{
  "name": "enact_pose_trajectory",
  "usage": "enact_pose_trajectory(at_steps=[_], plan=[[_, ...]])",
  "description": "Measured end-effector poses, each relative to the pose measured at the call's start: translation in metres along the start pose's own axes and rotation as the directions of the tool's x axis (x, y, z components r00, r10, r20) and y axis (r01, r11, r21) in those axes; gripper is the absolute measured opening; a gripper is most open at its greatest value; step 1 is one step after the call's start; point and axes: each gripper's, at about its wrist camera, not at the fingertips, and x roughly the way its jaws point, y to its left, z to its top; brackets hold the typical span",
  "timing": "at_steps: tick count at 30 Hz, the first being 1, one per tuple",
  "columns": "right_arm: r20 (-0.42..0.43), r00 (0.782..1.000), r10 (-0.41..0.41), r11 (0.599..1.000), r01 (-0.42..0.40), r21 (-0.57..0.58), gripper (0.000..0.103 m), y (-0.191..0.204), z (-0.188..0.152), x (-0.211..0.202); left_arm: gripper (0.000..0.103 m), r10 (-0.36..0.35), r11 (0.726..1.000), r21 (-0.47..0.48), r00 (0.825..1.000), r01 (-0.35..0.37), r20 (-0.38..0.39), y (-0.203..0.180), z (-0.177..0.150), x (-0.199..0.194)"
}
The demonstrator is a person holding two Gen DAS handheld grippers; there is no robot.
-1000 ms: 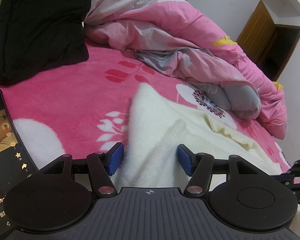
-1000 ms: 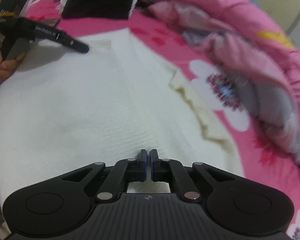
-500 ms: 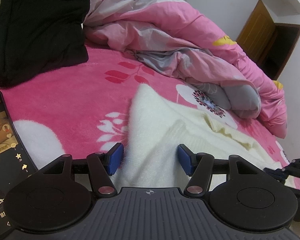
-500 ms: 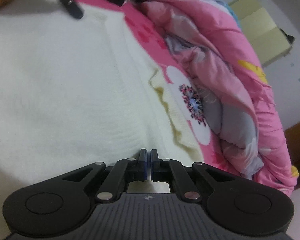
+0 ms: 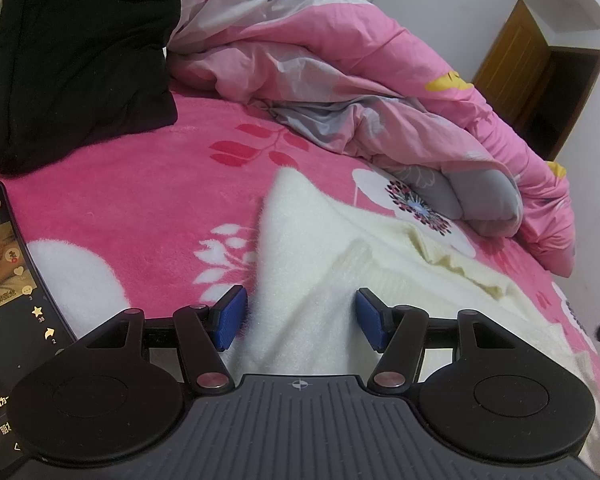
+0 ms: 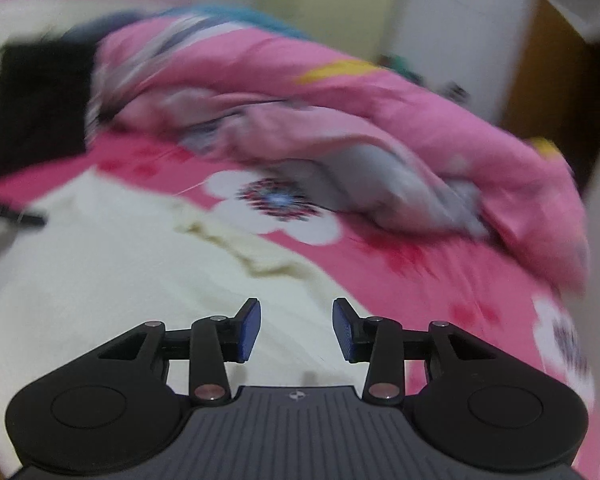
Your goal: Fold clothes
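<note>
While cream sweater [image 5: 320,280] is lying on pink blanket [image 5: 140,200], long axis running left-right | left gripper [image 5: 298,314] nearer, straddling its left corner ungripped | right gripper [image 6: 296,330] opening, holding nothing

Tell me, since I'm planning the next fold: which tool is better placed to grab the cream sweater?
Probably left: the left tool straddles a raised fold of the cream sweater, while the right tool is opening, empty.

Soft indoor light, fisheye-bowed edges (right wrist view motion-blurred)
</note>
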Motion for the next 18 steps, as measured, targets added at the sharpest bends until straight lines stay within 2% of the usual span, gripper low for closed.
enact_pose_trajectory(at_steps=[2, 5, 12, 13, 14, 17, 18], plan=[[-0.01, 1.0, -0.01, 0.994, 0.011, 0.108, 0.042, -0.021, -0.011, -0.007, 0.06, 0.0, 1.0, 0.001, 1.0, 0.0, 0.0, 0.0, 0.0, 0.0], [-0.034, 0.999, 0.031, 0.976, -0.023, 0.218, 0.041, -0.042, -0.027, -0.009, 0.06, 0.001, 1.0, 0.002, 1.0, -0.001, 0.003, 0.0, 0.0, 0.0], [-0.111, 0.992, 0.063, 0.981, -0.041, 0.19, 0.038, -0.036, -0.039, 0.021, 0.06, 0.013, 1.0, 0.02, 1.0, -0.013, 0.016, -0.003, -0.001, -0.001], [-0.12, 0.991, 0.065, 0.98, -0.04, 0.195, 0.036, -0.036, -0.042, 0.024, 0.06, 0.013, 1.0, 0.022, 1.0, -0.014, 0.017, -0.004, -0.001, -0.001], [-0.129, 0.989, 0.067, 0.979, -0.04, 0.201, 0.024, -0.036, -0.044, 0.028, 0.06, 0.013, 1.0, 0.022, 1.0, -0.014, 0.017, -0.004, -0.002, -0.001], [-0.099, 0.99, 0.096, 0.969, -0.071, 0.238, 0.012, -0.039, -0.051, 0.026, 0.061, 0.013, 1.0, 0.024, 1.0, -0.014, 0.019, -0.004, -0.002, 0.0], [-0.073, 0.993, 0.096, 0.966, -0.075, 0.247, 0.01, -0.04, -0.051, 0.021, 0.06, 0.014, 1.0, 0.024, 1.0, -0.014, 0.02, -0.004, -0.002, 0.0]])
